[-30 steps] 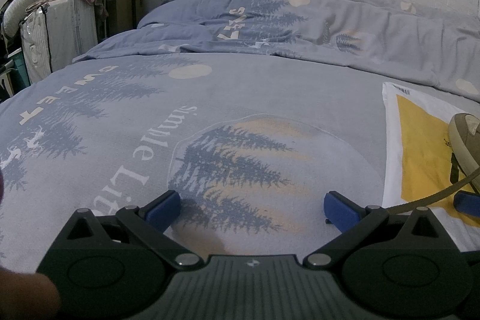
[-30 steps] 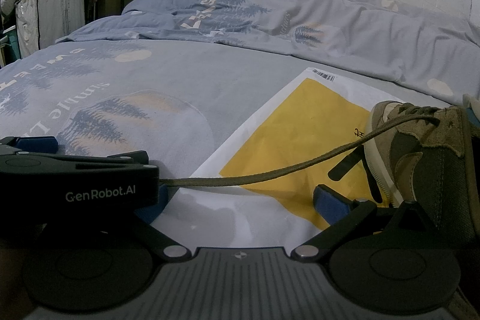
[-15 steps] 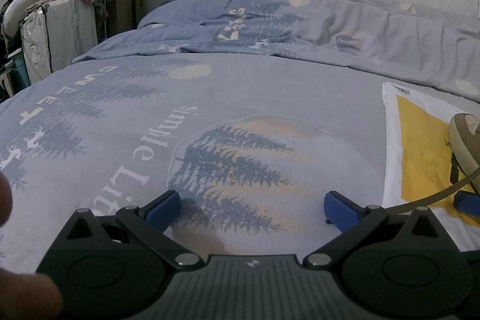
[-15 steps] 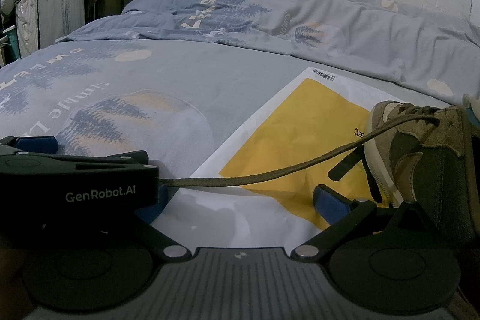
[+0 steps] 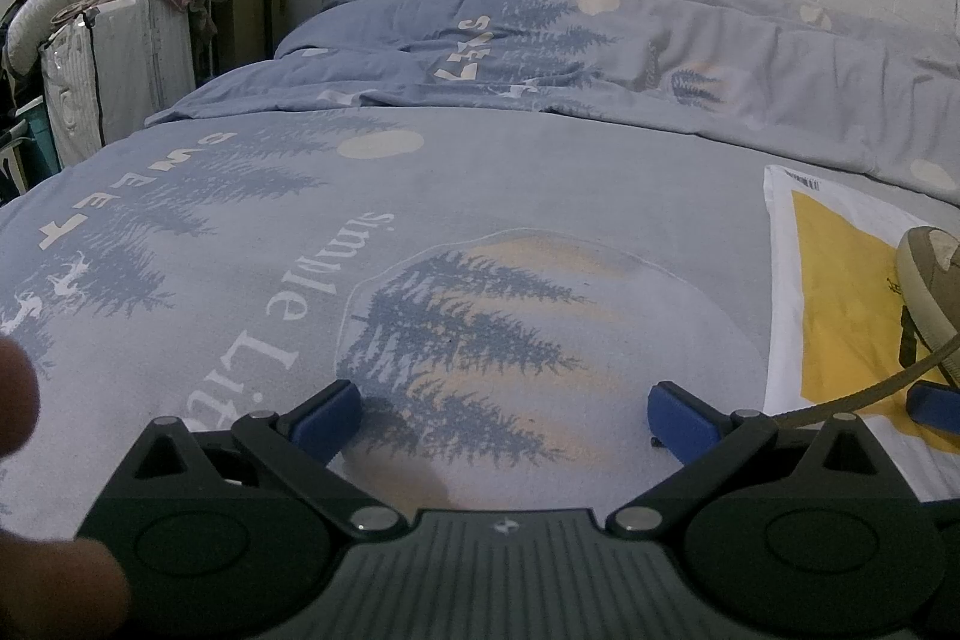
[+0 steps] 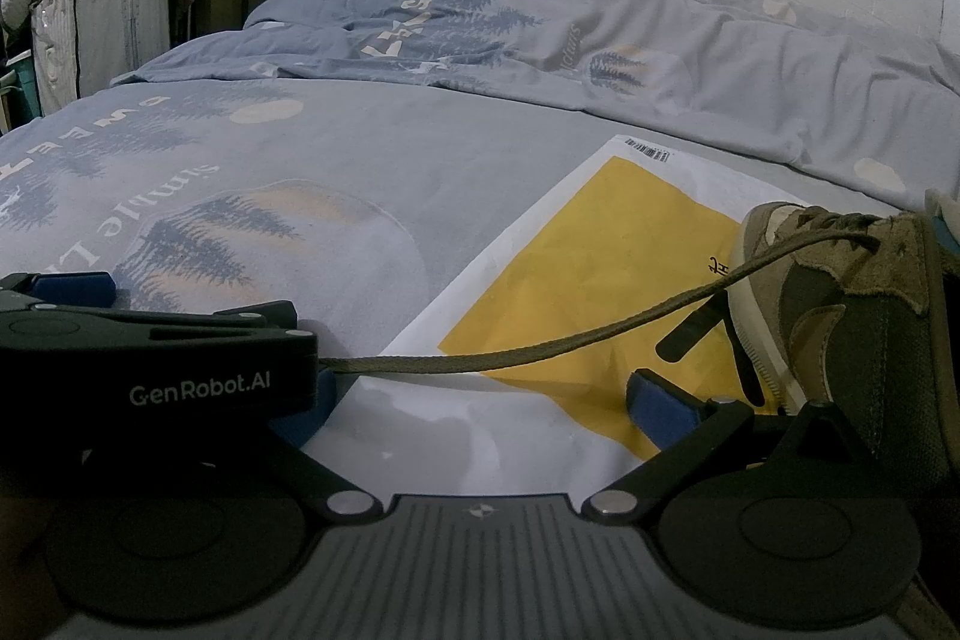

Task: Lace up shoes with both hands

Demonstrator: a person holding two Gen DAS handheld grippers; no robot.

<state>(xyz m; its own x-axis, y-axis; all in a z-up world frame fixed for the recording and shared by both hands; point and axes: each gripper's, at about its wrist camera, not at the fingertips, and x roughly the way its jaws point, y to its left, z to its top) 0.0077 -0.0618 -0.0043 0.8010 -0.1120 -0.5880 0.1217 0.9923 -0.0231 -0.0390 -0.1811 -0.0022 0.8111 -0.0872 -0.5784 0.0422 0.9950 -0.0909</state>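
Nothing moved since earlier frame; left gripper (image 5: 504,403) and right gripper (image 6: 480,388) both wide open, empty; lace (image 6: 540,349) pinned under left gripper's body, may snag and drag shoe (image 6: 852,304) if yanked.

My two wrist cameras sit low over the bed (image 5: 480,196), facing its headboard end, sharing the yellow mailer (image 6: 600,268).

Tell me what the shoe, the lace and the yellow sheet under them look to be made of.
Shoe: seemingly suede panels, matte and fuzzy with a raw edge, over darker mesh; the pale sole looks like rubber. Lace: woven olive cord, flat, with visible braid texture. Sheet: probably a plastic mailer, smooth and creased, with a white border and a barcode label.
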